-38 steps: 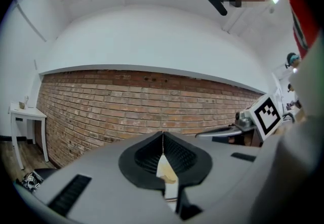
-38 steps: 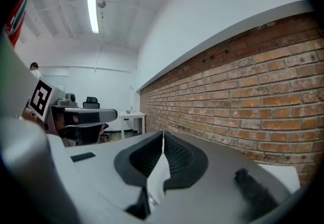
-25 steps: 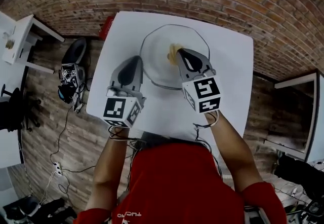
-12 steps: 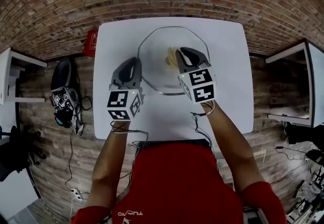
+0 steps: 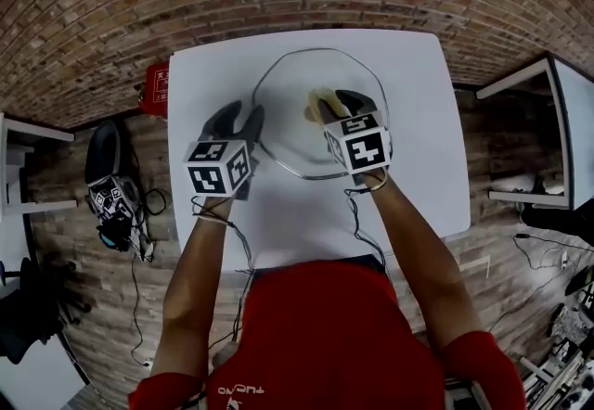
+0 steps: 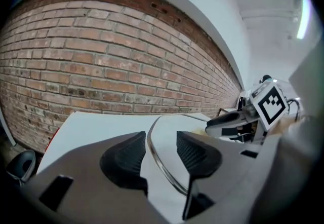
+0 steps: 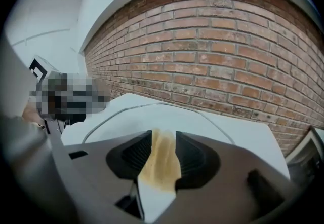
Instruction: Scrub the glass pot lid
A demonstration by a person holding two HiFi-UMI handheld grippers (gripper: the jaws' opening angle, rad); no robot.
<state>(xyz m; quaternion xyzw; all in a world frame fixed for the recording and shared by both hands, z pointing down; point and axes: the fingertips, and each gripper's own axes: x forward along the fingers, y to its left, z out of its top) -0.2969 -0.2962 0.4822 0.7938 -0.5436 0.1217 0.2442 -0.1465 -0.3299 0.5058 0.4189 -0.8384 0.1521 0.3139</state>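
Observation:
The glass pot lid [image 5: 295, 134] lies flat on the white table [image 5: 418, 74], its metal rim a large ring. My left gripper [image 5: 243, 113] is at the lid's left edge. In the left gripper view its jaws are opening, and the rim [image 6: 158, 161] runs between the pads with a gap on each side of it. My right gripper [image 5: 336, 103] is over the lid's right half. Its jaws [image 7: 163, 149] are opening too, and the yellow sponge [image 7: 161, 163] fills the gap and touches both pads. The sponge [image 5: 318, 105] rests on the glass.
A red object [image 5: 156, 88] sits just off the table's left edge. Dark gear with a square marker [image 5: 111, 199] and cables lies on the brick floor at the left. White furniture stands at the right [image 5: 548, 134] and the far left [image 5: 28, 167].
The head view has shifted, so the table sits more squarely. My left gripper has moved up along the lid's left edge and tilted. The right gripper stays over the sponge on the lid.

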